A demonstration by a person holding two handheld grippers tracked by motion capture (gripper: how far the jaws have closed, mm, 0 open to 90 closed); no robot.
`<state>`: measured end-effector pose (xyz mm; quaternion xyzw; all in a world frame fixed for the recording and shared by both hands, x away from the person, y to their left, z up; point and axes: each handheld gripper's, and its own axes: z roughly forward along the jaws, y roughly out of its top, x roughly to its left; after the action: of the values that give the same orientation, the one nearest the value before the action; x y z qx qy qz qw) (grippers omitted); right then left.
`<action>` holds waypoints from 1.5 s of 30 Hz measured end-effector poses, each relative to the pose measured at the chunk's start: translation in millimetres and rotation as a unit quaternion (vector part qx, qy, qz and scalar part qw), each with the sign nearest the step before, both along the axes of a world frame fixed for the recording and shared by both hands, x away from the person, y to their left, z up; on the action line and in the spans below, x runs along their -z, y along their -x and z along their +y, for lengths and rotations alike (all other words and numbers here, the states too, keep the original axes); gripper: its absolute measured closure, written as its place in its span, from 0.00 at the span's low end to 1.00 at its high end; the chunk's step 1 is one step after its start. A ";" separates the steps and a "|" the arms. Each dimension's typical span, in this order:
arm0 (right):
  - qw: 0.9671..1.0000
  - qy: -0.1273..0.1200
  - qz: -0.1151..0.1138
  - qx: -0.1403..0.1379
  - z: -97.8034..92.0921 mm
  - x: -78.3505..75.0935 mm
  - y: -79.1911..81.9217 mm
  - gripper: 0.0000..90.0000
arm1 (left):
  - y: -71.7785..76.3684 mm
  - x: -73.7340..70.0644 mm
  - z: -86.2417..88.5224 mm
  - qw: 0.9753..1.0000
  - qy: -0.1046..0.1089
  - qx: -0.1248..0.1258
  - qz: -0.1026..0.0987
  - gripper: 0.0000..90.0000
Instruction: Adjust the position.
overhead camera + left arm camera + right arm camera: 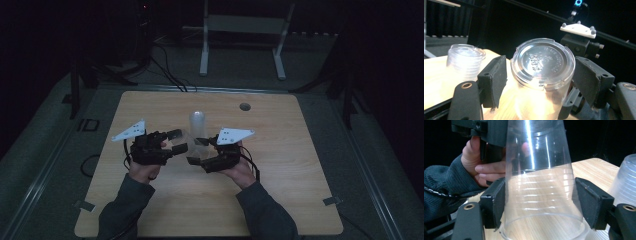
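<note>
High view: a clear plastic cup (186, 148) is held between the two hand-held grippers above the wooden surface (280, 165), with a stack of clear cups (197, 123) standing just behind.
Cup look: transparent, ribbed wall, embossed round base (541, 60), wider toward the rim.
Left hand-held gripper (537, 80): jaws part open, flanking the cup's base end; contact unclear.
Right hand-held gripper (541, 205): jaws part open around the cup's wide end; I cannot tell if they grip.
Stack: upside down on the surface.
</note>
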<state>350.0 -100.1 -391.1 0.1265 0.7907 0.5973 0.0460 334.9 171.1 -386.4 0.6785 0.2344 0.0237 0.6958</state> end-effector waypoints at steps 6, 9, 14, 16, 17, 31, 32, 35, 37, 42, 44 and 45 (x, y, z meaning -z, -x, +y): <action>1.000 0.012 0.000 0.004 -3.6 0.8 -2.3 0.32 | 2.6 -2.9 0.0 1.000 -0.028 0.000 -0.012 0.31; 1.000 0.015 -0.001 0.005 -4.1 0.9 -2.4 0.32 | 3.3 -3.2 -0.4 0.999 -0.038 -0.002 -0.015 0.31; 1.000 0.030 -0.005 0.006 -8.2 0.5 -3.5 0.32 | 3.5 -2.5 1.5 0.999 -0.050 -0.002 -0.017 0.31; 0.999 0.034 -0.006 0.005 -9.2 0.1 -3.8 0.32 | 3.5 -2.5 3.0 0.998 -0.053 -0.003 -0.017 0.31; 0.999 0.034 -0.006 0.005 -9.2 0.1 -3.8 0.32 | 3.5 -2.5 3.0 0.998 -0.053 -0.003 -0.017 0.31; 0.997 0.075 -0.021 -0.001 -14.7 -3.9 -5.8 0.32 | 3.8 -1.4 6.2 0.995 -0.092 -0.010 -0.022 0.31; 0.996 0.082 -0.022 -0.001 -15.1 -3.9 -5.7 0.32 | 3.7 -0.8 6.1 0.995 -0.100 -0.011 -0.022 0.31; 0.995 0.095 -0.027 0.002 -15.5 -4.2 -5.6 0.32 | 3.6 0.0 5.6 0.994 -0.107 -0.012 -0.022 0.31; 0.995 0.100 -0.029 0.003 -15.7 -4.7 -5.3 0.32 | 3.6 0.0 5.6 0.994 -0.110 -0.012 -0.022 0.31; 0.992 0.121 -0.042 0.003 -17.1 -8.0 -5.1 0.33 | 4.2 -0.4 5.0 0.992 -0.122 -0.009 -0.023 0.31; 0.991 0.127 -0.044 0.001 -17.6 -8.3 -5.6 0.33 | 4.5 -0.7 4.4 0.992 -0.125 -0.010 -0.024 0.31; 0.991 0.129 -0.044 0.000 -17.8 -8.3 -6.0 0.33 | 4.6 -0.8 4.3 0.992 -0.126 -0.011 -0.024 0.31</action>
<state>356.0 -117.9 -382.9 0.0929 0.8585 0.4951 0.0964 330.4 175.4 -385.5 0.7577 0.2198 0.0772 0.6096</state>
